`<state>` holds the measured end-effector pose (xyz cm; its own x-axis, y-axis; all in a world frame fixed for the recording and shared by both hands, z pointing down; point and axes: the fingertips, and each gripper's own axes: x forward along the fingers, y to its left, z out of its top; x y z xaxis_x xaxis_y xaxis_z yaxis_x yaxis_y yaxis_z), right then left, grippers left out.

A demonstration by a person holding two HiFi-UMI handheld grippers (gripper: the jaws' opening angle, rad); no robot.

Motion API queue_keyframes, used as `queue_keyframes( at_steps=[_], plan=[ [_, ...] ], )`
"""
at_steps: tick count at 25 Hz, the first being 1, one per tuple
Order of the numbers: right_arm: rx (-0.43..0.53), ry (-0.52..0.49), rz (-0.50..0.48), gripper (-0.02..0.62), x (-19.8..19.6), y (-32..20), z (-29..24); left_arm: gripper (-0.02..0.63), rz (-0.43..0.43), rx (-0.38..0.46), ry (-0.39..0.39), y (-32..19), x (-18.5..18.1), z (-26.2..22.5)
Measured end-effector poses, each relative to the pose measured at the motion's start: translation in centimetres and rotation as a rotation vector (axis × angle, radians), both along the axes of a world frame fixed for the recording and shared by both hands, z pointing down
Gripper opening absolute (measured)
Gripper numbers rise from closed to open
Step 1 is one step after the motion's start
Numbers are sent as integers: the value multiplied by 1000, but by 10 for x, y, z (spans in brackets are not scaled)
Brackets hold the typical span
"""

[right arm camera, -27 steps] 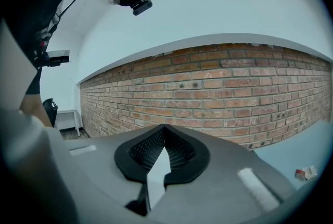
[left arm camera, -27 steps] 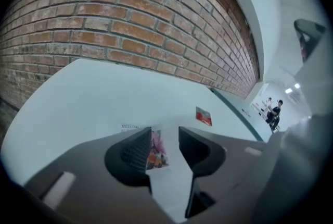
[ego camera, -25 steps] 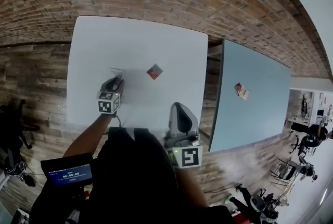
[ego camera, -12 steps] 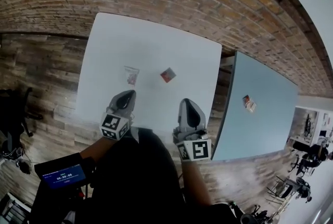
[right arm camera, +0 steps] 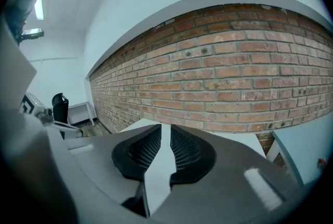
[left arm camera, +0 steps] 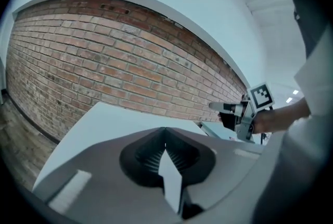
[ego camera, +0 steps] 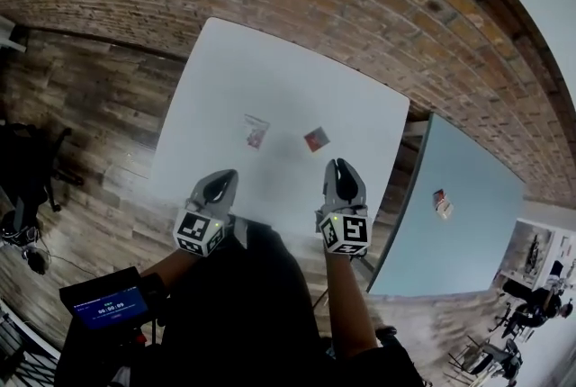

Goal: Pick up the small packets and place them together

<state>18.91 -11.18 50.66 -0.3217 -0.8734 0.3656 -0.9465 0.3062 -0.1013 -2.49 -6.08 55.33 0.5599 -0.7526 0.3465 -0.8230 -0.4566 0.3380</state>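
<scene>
Clearly neither tool holds anything. The left gripper (left arm camera: 165,132) has its jaws pressed together, empty, at the near edge of the white table (ego camera: 225,79). The right gripper (right arm camera: 165,132) shows a narrow gap with nothing in it, and its jaws have just been opening. Both small packets lie mid-table, apart from each other: a clear packet (ego camera: 256,131), perhaps with pink contents, and a red packet (ego camera: 316,139) just ahead of the right gripper.
</scene>
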Motion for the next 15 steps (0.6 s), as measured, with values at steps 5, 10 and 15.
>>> queue_keyframes(
  at_steps=[5,10,15],
  plan=[
    [-93,40,-6,44,7,-15,54,0,-43,3,-5,1,-10,-4],
    [-173,44,-25,44,8,-26,91,0,-56,-10,-3,9,-12,-4],
    [-273,59,-42,67,18,-35,135,0,-27,-7,-5,12,6,-3]
  ],
)
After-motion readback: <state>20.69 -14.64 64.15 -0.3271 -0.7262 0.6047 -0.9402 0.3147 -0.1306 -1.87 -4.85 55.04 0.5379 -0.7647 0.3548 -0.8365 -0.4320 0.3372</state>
